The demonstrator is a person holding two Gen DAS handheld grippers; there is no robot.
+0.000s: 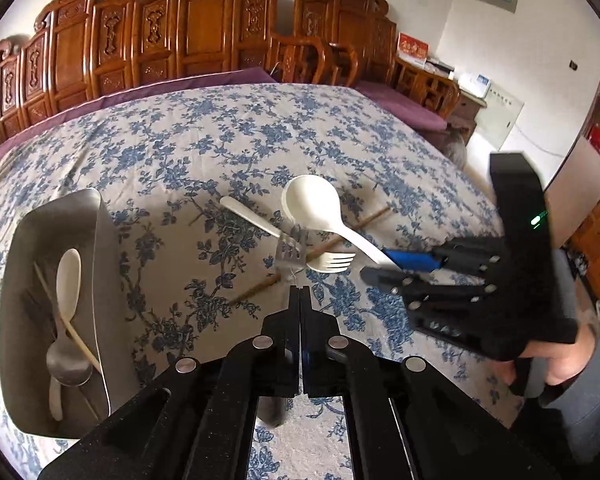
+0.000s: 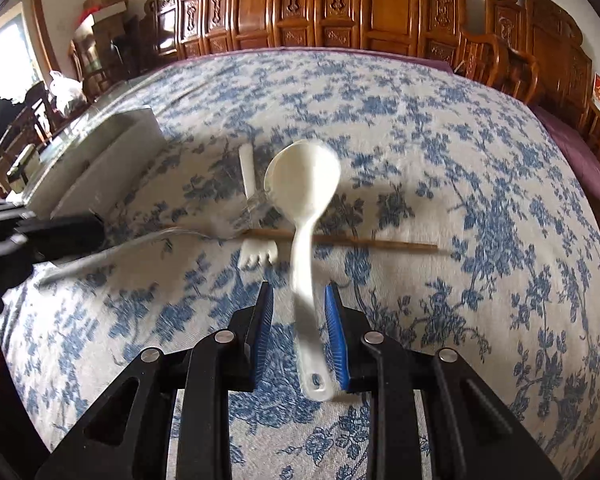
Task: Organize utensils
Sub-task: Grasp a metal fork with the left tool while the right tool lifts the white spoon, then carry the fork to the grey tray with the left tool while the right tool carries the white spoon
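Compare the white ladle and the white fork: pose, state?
The white ladle sits between the right claw's open fingers with its bowl raised off the cloth; the white fork lies flat on it, ungripped. The ladle is blurred, the fork mostly sharp. The ladle's bowl is round; the fork ends in tines. Both are white.

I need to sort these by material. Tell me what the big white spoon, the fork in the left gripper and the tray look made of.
Big white spoon: likely glossy ceramic or hard plastic; smooth, opaque, thick-walled, with a hanging hole.
Fork shut in the left gripper: looks like polished metal; thin, grey, reflective.
Tray: apparently brushed steel sheet; thin grey walls with a dull sheen.
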